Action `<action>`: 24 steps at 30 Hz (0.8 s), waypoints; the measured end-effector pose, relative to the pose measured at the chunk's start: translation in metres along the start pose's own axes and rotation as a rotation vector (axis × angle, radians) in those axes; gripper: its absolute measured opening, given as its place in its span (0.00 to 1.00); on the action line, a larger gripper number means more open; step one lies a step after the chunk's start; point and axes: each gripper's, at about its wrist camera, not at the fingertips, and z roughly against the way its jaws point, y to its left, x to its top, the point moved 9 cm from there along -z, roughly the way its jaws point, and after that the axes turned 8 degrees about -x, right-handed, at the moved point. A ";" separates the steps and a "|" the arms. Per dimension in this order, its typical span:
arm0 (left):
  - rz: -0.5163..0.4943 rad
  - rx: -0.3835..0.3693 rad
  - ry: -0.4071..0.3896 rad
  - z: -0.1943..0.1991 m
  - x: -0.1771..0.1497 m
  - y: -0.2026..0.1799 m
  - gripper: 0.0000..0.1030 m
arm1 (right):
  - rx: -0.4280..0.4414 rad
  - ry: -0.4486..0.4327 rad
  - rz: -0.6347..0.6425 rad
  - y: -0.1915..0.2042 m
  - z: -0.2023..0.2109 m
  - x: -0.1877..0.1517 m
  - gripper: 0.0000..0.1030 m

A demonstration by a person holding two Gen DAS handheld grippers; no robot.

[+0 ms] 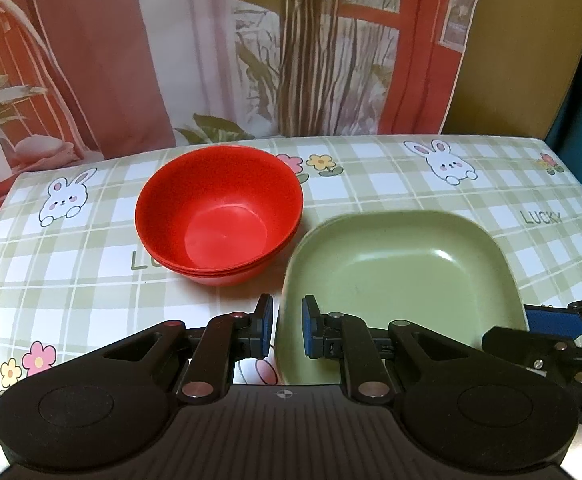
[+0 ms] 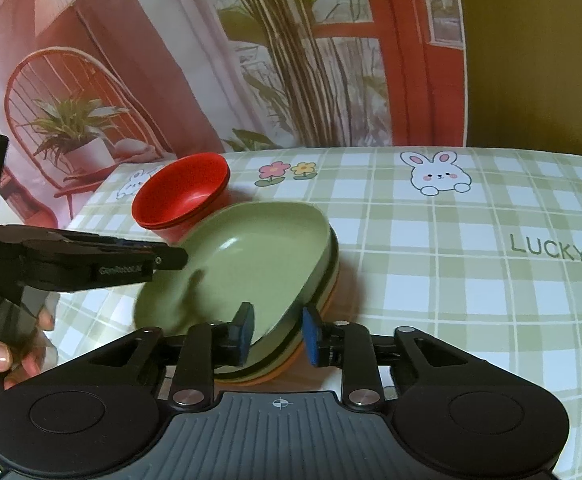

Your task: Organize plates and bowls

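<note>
Red bowls (image 1: 219, 208), nested, look like smooth plastic with a soft sheen inside. The green plate (image 1: 403, 276) is matt plastic, one small highlight on its floor (stacked on an orange plate (image 2: 291, 364), same dull finish). The worktop (image 1: 411, 184) wears a smooth checked cover, faintly glossy. Gripper fingers (image 2: 311, 336) carry blue rubbery pads on matt black plastic, with shiny metal pins.

A green-checked bunny tablecloth (image 1: 371, 184) lies before a printed backdrop (image 1: 291, 40).
</note>
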 end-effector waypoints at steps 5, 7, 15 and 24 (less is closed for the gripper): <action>-0.011 -0.008 -0.003 0.003 -0.001 -0.003 0.16 | -0.008 -0.014 0.004 -0.004 0.003 -0.001 0.27; -0.014 -0.010 -0.004 0.004 -0.002 -0.004 0.16 | -0.011 -0.008 0.002 -0.006 0.002 -0.003 0.27; -0.014 -0.004 -0.007 0.005 -0.005 -0.004 0.16 | -0.002 0.045 -0.050 -0.013 -0.013 -0.014 0.33; 0.000 -0.013 -0.022 0.007 -0.003 -0.002 0.16 | -0.002 0.055 -0.059 -0.011 -0.020 -0.016 0.34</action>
